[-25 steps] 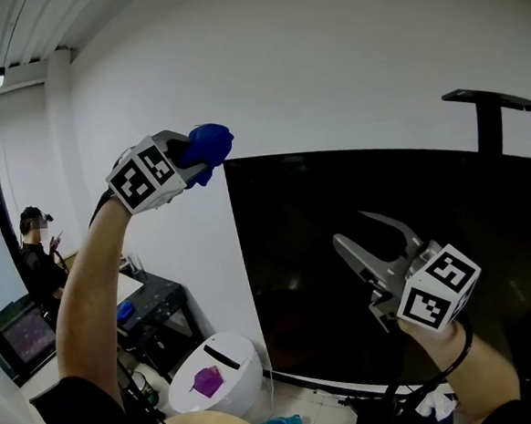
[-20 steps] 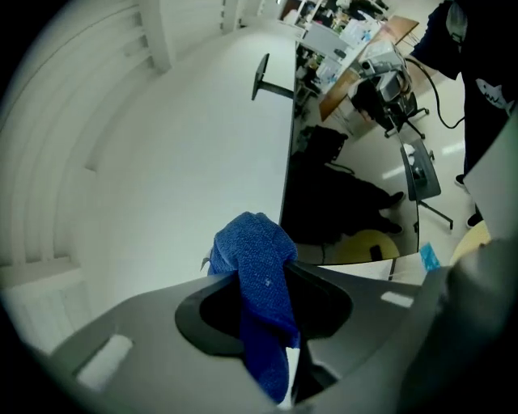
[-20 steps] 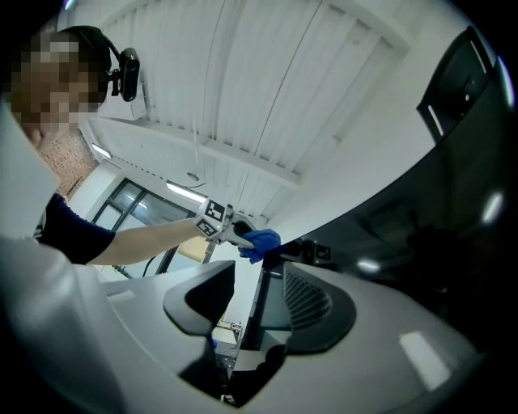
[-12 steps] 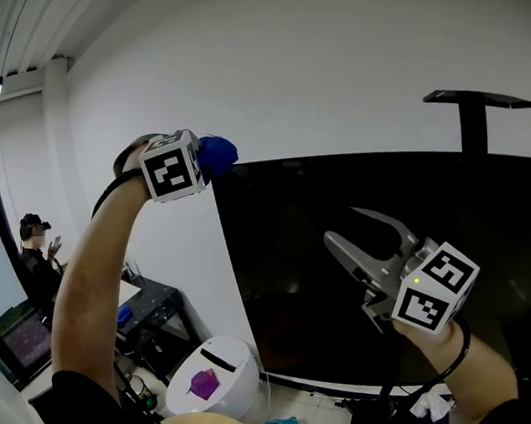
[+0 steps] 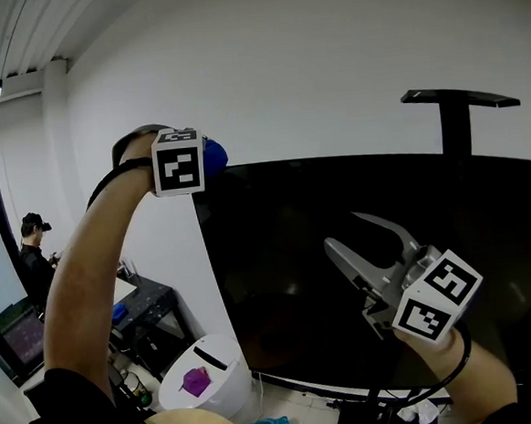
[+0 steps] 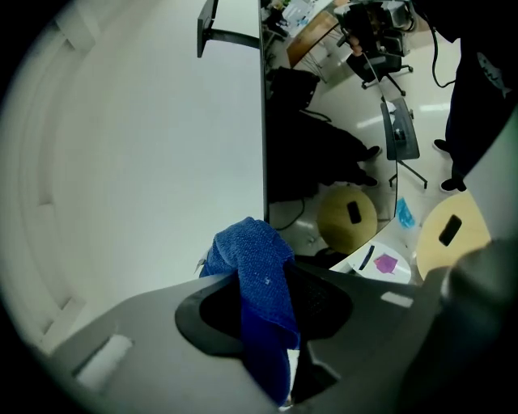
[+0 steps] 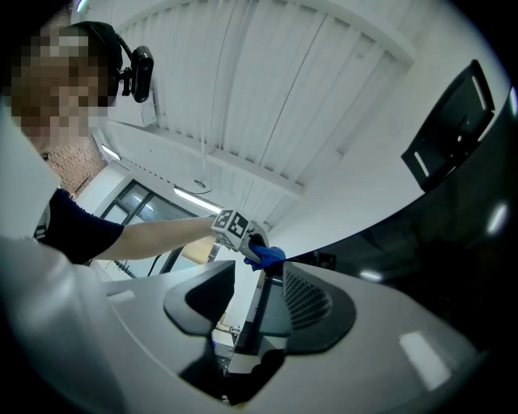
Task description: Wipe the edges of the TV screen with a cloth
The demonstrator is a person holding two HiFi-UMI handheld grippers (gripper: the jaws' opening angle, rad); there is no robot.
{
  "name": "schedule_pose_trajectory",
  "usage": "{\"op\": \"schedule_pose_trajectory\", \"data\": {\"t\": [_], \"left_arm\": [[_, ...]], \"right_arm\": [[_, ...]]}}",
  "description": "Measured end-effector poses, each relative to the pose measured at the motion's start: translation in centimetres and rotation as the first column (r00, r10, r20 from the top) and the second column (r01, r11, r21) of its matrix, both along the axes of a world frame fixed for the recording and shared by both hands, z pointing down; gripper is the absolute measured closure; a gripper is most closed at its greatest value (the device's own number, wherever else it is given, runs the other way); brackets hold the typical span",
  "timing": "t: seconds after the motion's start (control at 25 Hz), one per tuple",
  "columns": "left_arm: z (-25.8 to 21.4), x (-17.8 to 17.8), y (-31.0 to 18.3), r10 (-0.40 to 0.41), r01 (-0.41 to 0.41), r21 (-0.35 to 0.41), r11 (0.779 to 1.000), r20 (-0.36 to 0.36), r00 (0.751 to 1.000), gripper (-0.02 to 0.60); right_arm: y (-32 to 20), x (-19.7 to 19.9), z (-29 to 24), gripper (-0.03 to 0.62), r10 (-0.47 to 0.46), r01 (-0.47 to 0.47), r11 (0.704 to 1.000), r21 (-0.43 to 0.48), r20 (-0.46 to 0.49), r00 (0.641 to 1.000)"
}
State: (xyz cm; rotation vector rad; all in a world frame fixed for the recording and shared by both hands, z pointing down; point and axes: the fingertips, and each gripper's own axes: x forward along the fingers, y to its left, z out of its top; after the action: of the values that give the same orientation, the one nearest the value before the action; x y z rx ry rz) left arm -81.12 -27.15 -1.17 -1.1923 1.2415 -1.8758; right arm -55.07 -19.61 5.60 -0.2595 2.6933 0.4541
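Left gripper [image 6: 263, 303] is clamping the blue cloth [image 5: 213, 155], jaws shut tight on it. Over the last second it's been swinging in from left of the TV screen [image 5: 341, 237] and rolling over, so the cloth is now sitting right at the top-left corner; can't confirm contact. Right gripper [image 5: 345, 230] is hovering in front of the panel, jaws partly apart, holding nothing. My read: it's lining up to start the top-edge wipe.

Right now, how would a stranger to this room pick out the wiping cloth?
Find the black TV screen against the white wall, then go to its top left corner. There the left gripper is shut on a dark blue fuzzy cloth, the only blue thing held up high; the right gripper holds nothing.
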Motion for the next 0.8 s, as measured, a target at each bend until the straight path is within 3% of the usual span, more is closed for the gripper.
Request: {"op": "schedule_pose_trajectory", "data": {"t": [0.52, 0.8], "left_arm": [[-0.3, 6.8, -1.0, -0.034, 0.034, -0.016, 0.999, 0.007, 0.999, 0.466], [-0.2, 8.9, -1.3, 0.005, -0.002, -0.035, 0.999, 0.085, 0.996, 0.466]], "right_arm": [[-1.7, 5.5, -1.0, 0.401, -0.012, 0.013, 0.999, 0.046, -0.006, 1.000], [-2.3, 7.4, -1.6, 0.402, 0.060, -0.059, 0.997, 0.050, -0.006, 0.998]]}}
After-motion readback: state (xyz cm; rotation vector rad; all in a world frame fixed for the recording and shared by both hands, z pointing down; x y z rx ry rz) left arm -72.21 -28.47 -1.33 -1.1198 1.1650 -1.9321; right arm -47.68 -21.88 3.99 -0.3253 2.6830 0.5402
